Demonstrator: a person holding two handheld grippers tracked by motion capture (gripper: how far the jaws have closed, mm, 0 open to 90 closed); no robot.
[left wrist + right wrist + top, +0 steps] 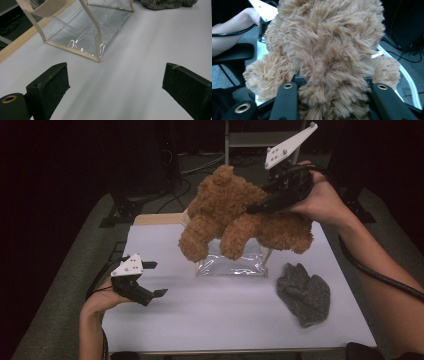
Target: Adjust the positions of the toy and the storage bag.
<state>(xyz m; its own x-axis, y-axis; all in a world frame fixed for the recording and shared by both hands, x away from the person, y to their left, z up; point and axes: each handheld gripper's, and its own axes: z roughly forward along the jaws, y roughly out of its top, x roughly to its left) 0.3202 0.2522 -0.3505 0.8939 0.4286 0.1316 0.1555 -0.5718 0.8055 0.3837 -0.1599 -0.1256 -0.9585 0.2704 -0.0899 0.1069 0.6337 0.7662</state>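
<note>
A brown plush teddy bear [235, 212] hangs in the air above a clear plastic bag with cream trim [232, 262]. My right gripper [262, 205] is shut on the bear's body, its jaws squeezing the fur [329, 75] from both sides. My left gripper [156, 279] rests at the table's left, open with nothing between its pads [53, 83]. In the left gripper view the clear bag [82, 27] stands ahead on the white table, its strap hanging at the upper left.
A grey knitted cloth [305, 292] lies on the white table [225, 320] at the right. A wooden edge [155, 218] runs along the table's far side. Cables and dark stands lie on the floor behind.
</note>
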